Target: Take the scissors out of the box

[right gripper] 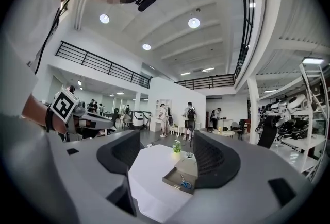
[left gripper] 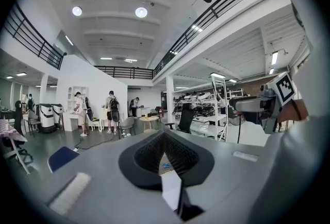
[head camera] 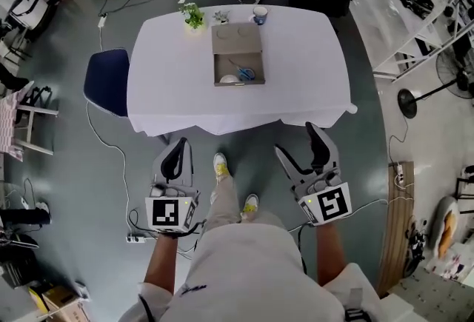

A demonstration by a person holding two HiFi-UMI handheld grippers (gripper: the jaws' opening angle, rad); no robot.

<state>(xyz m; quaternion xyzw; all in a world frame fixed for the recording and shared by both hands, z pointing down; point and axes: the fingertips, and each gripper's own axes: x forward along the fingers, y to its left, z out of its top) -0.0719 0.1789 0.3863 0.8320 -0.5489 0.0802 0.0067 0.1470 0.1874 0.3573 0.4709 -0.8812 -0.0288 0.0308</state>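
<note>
Well, blue-handled scissors [head camera: 246, 74] inside the open box [head camera: 231, 63] on the table [head camera: 163, 91]

Table: open brown cardboard box [head camera: 216, 67] on the white-clothed table [head camera: 296, 76], centred.
Box: blue-handled scissors [head camera: 246, 73] inside, right.
Behind box: small green potted plant [head camera: 193, 15] left, white cup [head camera: 260, 14] right.

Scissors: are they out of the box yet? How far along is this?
Done: the box stands open on the table. In hand: nothing; the right gripper is open and empty, the left gripper shut and empty, both short of the table. Left: reach in, grip the blue-handled scissors lying in the box, lift them out.
</note>
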